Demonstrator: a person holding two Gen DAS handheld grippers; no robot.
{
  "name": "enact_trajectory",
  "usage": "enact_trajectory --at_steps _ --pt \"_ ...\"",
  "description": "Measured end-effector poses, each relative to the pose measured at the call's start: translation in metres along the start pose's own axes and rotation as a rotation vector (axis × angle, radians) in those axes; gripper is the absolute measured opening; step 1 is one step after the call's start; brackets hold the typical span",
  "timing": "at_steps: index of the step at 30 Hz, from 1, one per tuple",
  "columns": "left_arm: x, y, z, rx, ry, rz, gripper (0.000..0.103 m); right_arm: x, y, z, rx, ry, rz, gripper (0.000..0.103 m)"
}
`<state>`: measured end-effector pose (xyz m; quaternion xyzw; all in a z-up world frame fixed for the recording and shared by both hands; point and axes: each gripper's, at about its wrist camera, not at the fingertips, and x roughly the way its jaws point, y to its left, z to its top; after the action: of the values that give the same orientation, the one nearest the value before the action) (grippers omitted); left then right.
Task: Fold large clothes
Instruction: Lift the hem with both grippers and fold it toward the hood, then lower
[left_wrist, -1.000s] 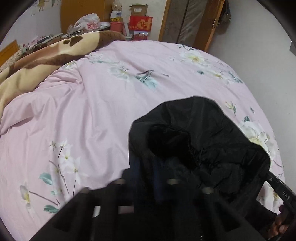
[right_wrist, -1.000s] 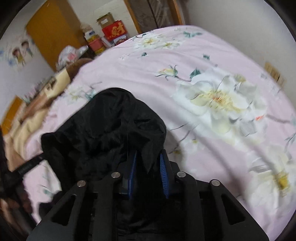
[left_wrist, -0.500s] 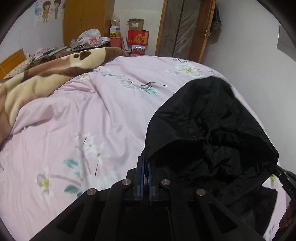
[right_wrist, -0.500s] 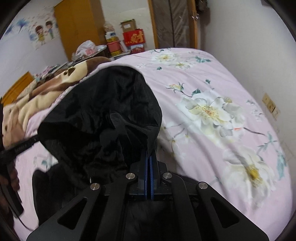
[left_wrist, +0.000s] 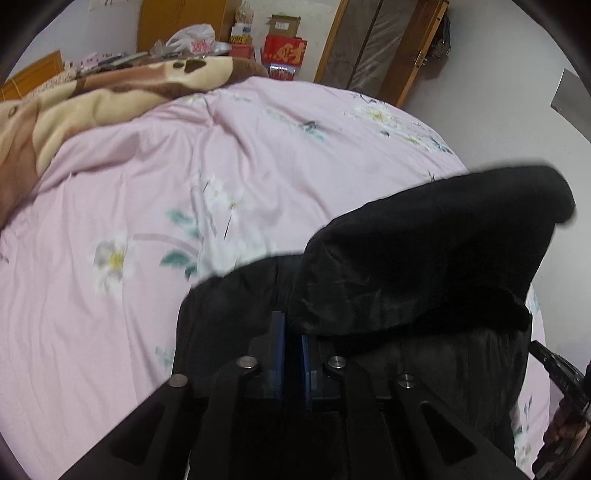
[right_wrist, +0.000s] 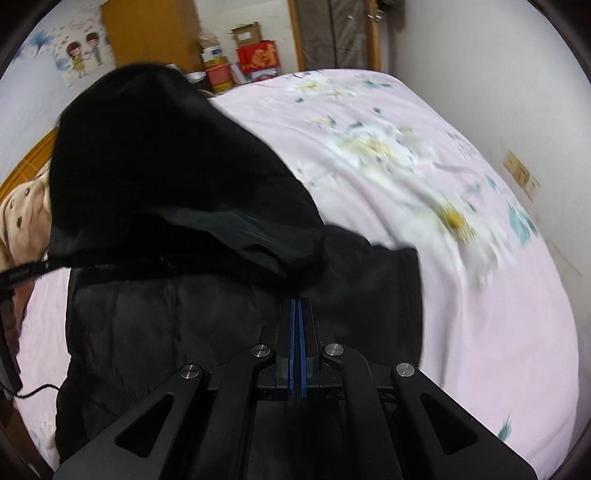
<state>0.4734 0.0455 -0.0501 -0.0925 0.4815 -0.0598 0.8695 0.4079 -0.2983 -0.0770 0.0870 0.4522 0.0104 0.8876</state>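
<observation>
Left gripper (left_wrist: 292, 332) and right gripper (right_wrist: 297, 325) are showing matte black linkage arms, round silver screws (right_wrist: 261, 350) behind the fingers, and blue pads (right_wrist: 292, 332) lining the fingers' inner faces.

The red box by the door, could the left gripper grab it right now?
Probably not. The left gripper is shut on the black jacket, and the red box sits beyond the far end of the pink bed.

Jacket (left_wrist: 424, 258) apparently above bed (left_wrist: 147, 184), blanket (left_wrist: 92, 96) behind.
</observation>
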Motion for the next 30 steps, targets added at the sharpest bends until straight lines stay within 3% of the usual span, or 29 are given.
enact_trajectory --at_steps 2,5,12,13,15,20,24,30 --pt "-0.005 0.006 -0.015 0.022 0.008 0.025 0.017 -0.003 -0.005 -0.007 0.014 0.008 0.000 0.001" --pt "-0.018 0.024 -0.031 0.009 0.021 0.029 0.031 -0.012 -0.010 -0.015 0.027 0.013 0.017 0.001" --pt "-0.043 0.057 -0.037 -0.067 0.018 0.034 0.034 -0.036 0.009 -0.018 -0.036 -0.039 0.014 0.005" --pt "-0.046 0.054 -0.036 -0.058 0.010 0.026 0.036 -0.041 0.018 -0.012 -0.038 -0.061 0.034 0.013" --pt "-0.050 0.042 -0.031 -0.019 -0.014 0.030 0.054 -0.044 0.036 -0.001 -0.067 -0.102 0.064 0.025" --pt "-0.046 -0.002 -0.008 0.016 -0.056 -0.043 0.066 -0.030 0.089 0.028 -0.125 -0.161 0.086 0.049" --pt "-0.024 -0.037 0.008 0.036 -0.050 -0.062 0.068 0.004 0.126 0.039 -0.155 -0.147 0.126 0.049" --pt "0.023 -0.061 -0.003 0.081 0.021 -0.080 0.068 0.041 0.139 0.012 -0.234 -0.103 0.101 0.049"
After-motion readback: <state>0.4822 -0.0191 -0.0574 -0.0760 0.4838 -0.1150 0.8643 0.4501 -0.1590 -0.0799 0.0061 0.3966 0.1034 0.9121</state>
